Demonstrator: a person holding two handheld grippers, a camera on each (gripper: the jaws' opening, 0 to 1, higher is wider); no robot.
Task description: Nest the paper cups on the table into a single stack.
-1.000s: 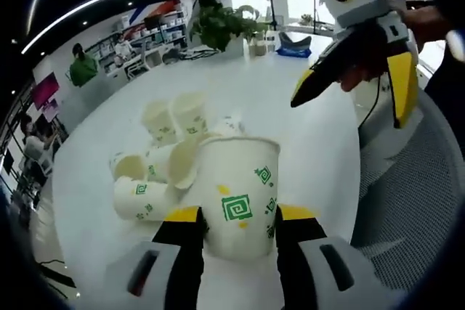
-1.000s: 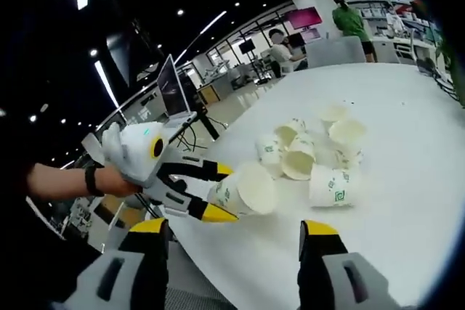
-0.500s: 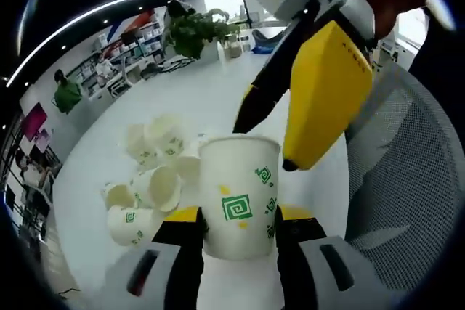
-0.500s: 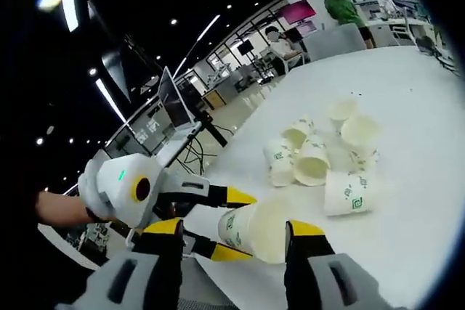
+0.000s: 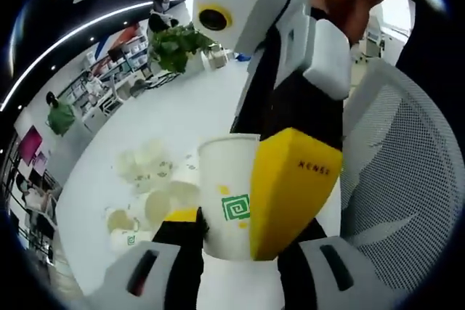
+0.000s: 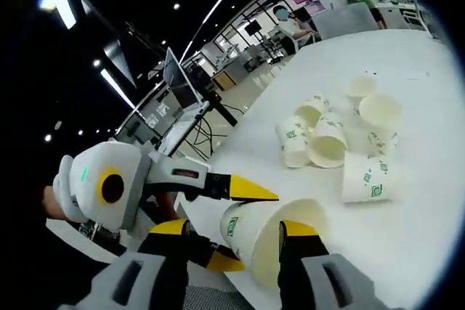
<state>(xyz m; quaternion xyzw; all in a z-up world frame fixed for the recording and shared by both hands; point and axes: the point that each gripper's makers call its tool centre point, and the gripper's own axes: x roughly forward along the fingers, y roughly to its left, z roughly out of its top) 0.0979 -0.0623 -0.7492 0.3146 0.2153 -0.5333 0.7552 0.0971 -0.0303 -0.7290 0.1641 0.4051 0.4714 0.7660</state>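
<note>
White tabletop (image 6: 407,201) up close: left gripper (image 5: 236,231) clamps an upright paper cup (image 5: 231,192), and the right gripper (image 6: 231,243) straddles it, jaws looking unclenched I think. Farther back, loose cups (image 6: 338,147) lie jumbled.

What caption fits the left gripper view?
Left gripper holds a cup while the right gripper closes around it.
</note>
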